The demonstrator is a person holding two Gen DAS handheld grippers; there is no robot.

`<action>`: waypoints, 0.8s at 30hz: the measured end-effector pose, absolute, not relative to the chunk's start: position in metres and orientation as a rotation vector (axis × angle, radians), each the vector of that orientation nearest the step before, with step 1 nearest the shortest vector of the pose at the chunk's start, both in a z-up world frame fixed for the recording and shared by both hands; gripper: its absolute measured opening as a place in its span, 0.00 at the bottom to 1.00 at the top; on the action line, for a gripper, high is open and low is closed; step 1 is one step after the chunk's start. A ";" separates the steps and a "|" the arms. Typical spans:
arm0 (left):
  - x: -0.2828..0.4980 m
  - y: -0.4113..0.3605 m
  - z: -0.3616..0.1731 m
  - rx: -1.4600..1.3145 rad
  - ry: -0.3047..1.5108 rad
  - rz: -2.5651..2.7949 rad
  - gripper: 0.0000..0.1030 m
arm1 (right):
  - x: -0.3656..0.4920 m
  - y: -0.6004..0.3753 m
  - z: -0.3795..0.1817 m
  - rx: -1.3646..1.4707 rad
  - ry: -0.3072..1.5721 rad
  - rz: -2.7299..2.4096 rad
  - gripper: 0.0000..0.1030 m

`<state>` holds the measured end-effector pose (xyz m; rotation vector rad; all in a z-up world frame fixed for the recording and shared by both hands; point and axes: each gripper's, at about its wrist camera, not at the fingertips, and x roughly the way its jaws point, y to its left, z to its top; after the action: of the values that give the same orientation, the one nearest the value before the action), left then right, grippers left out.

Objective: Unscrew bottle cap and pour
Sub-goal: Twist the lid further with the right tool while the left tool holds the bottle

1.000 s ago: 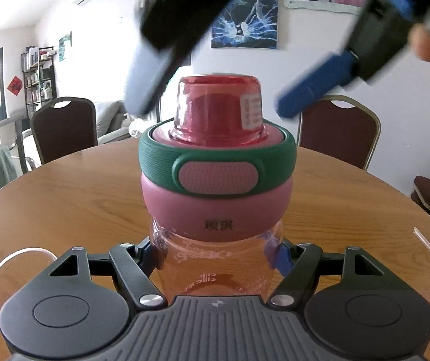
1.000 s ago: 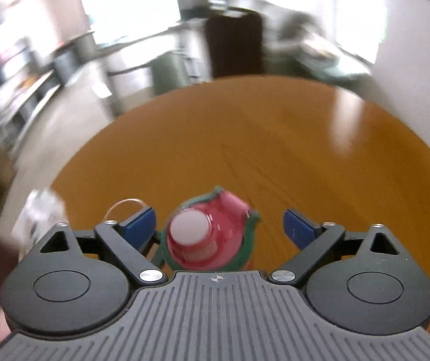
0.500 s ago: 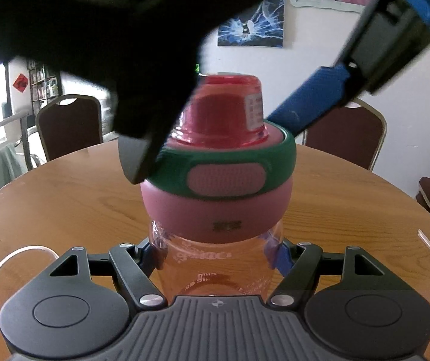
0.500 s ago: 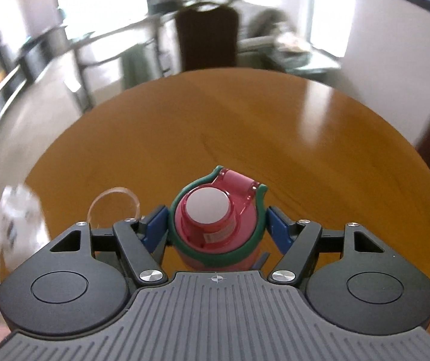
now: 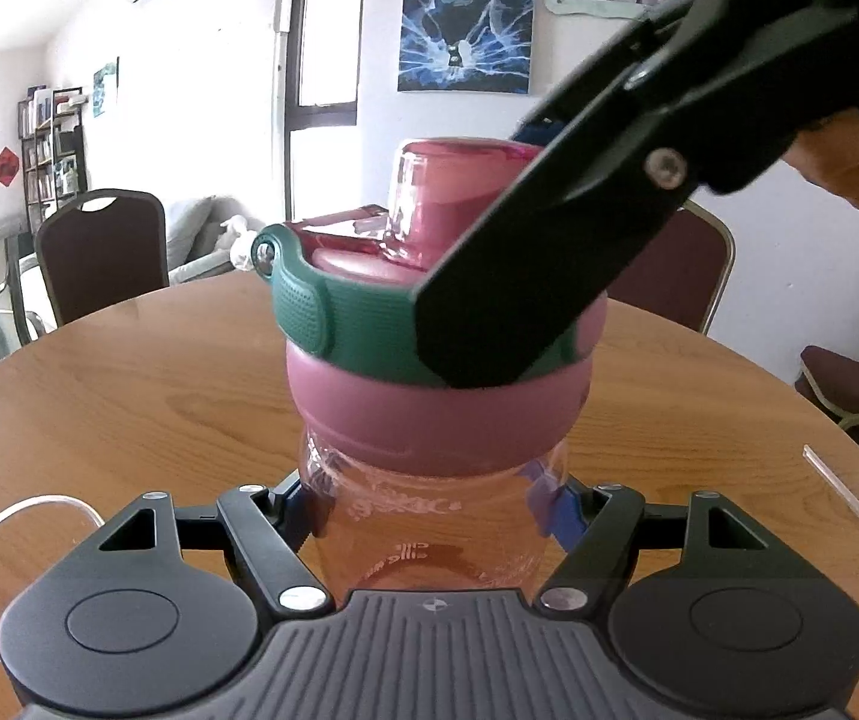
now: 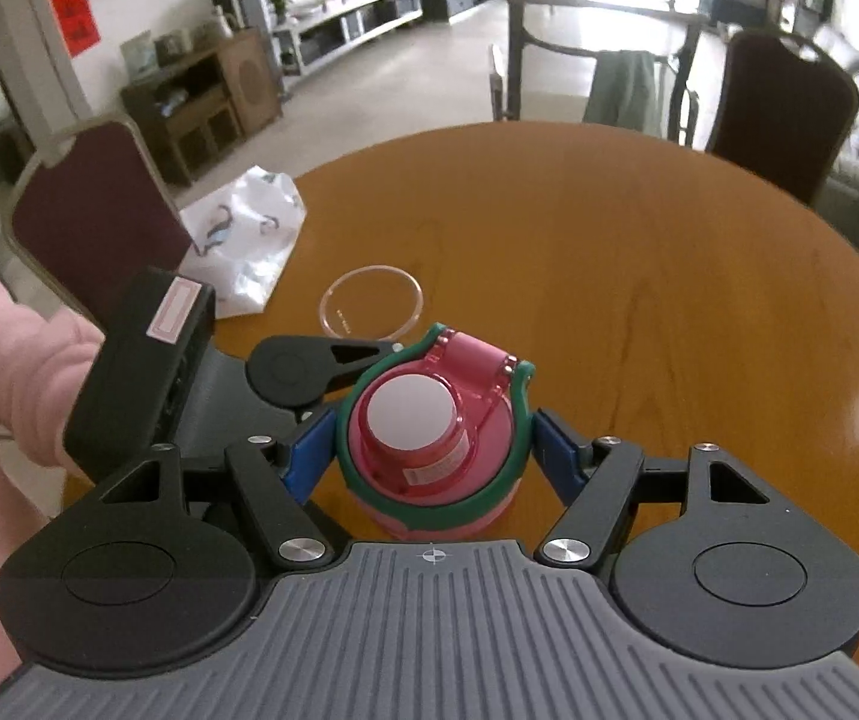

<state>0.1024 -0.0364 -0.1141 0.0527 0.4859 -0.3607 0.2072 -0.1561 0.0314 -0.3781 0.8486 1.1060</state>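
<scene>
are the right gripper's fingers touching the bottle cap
Touching: the right wrist view shows both blue fingers pressed against the green ring of the cap.

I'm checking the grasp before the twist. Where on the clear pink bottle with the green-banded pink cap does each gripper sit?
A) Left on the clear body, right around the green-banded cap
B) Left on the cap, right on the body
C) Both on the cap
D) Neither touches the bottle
A: the left gripper clamps the clear pink bottle body below the cap, while the right gripper brackets the green-banded pink cap from above.
</scene>
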 end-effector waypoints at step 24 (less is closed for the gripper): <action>0.125 -0.025 -0.113 0.057 0.491 -0.338 0.70 | 0.174 -0.128 0.018 -0.162 0.907 0.619 0.71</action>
<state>0.1245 -0.0248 -0.1126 0.0569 0.4907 -0.3381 0.1741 -0.1279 0.0182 -0.1619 0.9072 0.6188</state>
